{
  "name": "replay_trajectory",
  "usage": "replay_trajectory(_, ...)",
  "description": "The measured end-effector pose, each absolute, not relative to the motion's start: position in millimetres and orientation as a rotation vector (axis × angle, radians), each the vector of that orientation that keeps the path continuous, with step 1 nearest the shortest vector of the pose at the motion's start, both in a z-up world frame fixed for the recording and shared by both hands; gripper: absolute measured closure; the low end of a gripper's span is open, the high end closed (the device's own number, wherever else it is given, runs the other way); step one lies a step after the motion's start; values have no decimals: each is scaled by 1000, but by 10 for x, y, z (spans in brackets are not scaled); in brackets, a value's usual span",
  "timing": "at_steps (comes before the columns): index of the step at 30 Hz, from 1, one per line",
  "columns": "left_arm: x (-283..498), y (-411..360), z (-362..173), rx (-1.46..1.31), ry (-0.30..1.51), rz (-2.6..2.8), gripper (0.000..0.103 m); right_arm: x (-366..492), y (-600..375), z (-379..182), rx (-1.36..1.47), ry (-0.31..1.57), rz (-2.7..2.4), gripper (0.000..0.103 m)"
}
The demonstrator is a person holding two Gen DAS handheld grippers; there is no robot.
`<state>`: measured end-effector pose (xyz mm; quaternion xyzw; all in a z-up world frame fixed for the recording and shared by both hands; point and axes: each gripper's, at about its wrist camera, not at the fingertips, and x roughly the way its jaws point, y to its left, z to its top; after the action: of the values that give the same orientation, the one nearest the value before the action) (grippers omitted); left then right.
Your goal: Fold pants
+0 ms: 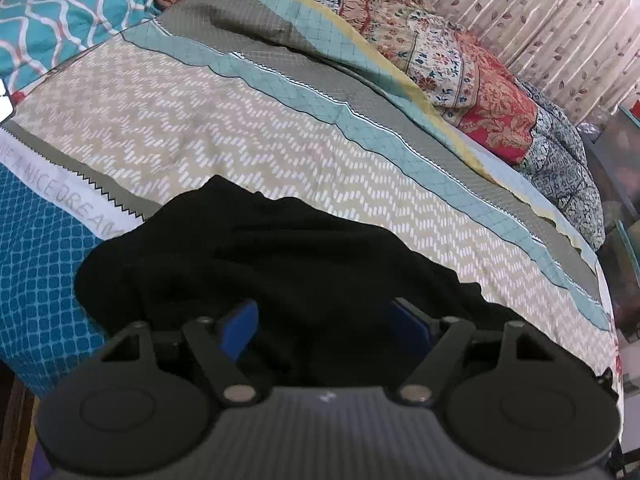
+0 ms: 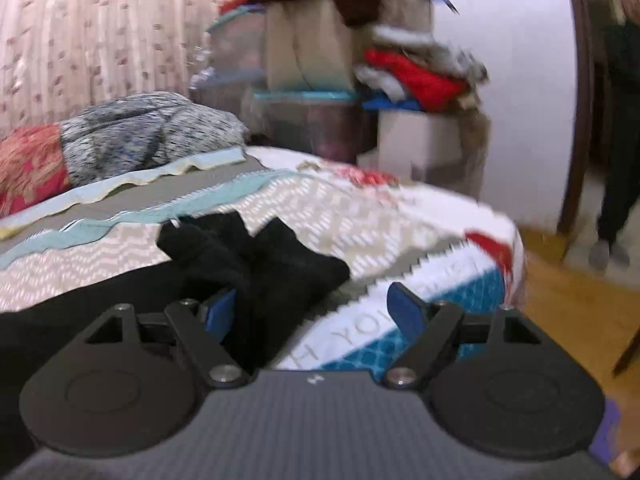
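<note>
Bed (image 1: 248, 120) is wearing a patchwork cover: beige zigzag field, teal and grey bands, blue panel at one corner. Black pants (image 1: 280, 264) are lying bunched near the bed's near edge. A floral quilt (image 1: 472, 80) is lying heaped along the far edge.

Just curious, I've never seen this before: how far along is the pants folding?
Little looks done: the black pants lie bunched on the bedspread, with no neat fold visible. Both the left hand-held gripper and the right hand-held gripper stand open over the cloth, gripping nothing. Spreading flat and all the folding look left.
</note>
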<state>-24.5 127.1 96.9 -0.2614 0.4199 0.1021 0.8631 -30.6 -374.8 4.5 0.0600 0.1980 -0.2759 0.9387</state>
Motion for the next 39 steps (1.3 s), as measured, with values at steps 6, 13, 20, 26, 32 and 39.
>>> replay_trajectory(6, -220, 1253, 991, -543, 884, 208, 28, -39, -3782, 108, 58, 386, -401, 66)
replay_trajectory(13, -228, 1252, 988, -539, 890, 210, 26, -228, -4600, -80, 594, 429, -544, 91)
replay_trajectory(20, -146, 1133, 903, -546, 931, 174, 26, -499, -4874, -146, 782, 374, -434, 46)
replay_trajectory(26, -169, 965, 905, -521, 941, 124, 26, -233, -5176, -277, 936, 350, -379, 42)
replay_trajectory(32, -118, 689, 826, -497, 979, 38, 33, -74, -5101, -312, 936, 380, -370, 58)
replay_trajectory(39, 117, 223, 418, -350, 1109, -46, 74, -111, -4848, 75, 836, 375, -302, 84)
